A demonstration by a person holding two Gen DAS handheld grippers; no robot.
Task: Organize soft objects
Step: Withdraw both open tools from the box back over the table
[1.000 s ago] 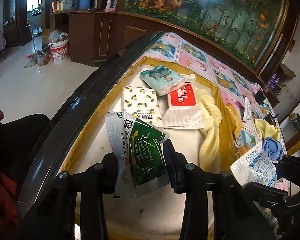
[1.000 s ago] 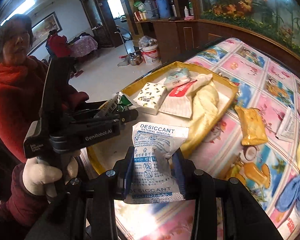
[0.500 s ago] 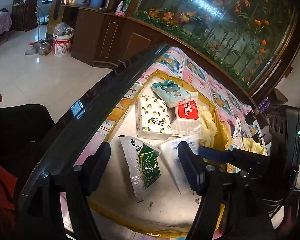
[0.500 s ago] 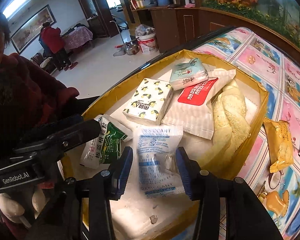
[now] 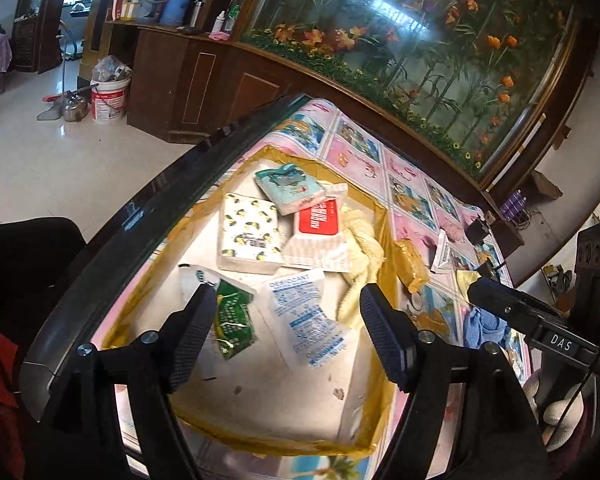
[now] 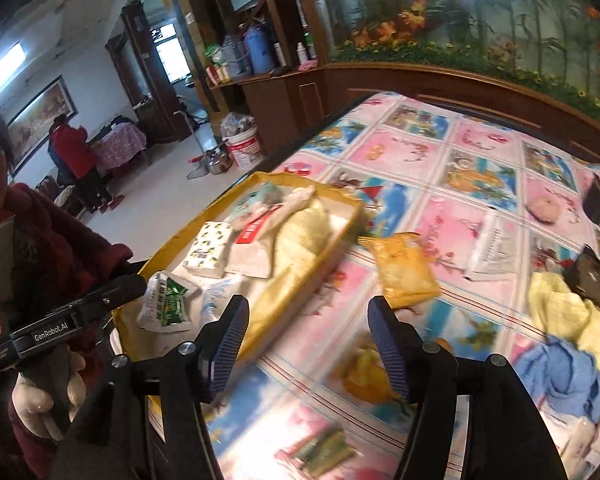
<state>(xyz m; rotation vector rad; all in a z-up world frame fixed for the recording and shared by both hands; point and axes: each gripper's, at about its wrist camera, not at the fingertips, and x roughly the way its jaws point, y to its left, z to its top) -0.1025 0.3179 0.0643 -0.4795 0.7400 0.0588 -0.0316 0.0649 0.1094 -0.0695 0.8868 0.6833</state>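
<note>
On patterned counter [image 6: 452,184], between placements: both grippers' fingers [image 5: 192,332] wide apart, holding nothing, desiccant [image 5: 304,316] and sachet [image 5: 230,316] lying in tray [image 5: 382,240]; next, probably fetching yellow packet [image 6: 404,272].

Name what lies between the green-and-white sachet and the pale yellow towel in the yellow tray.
The white desiccant packet, flat on the tray floor, seen in the left wrist view.
</note>
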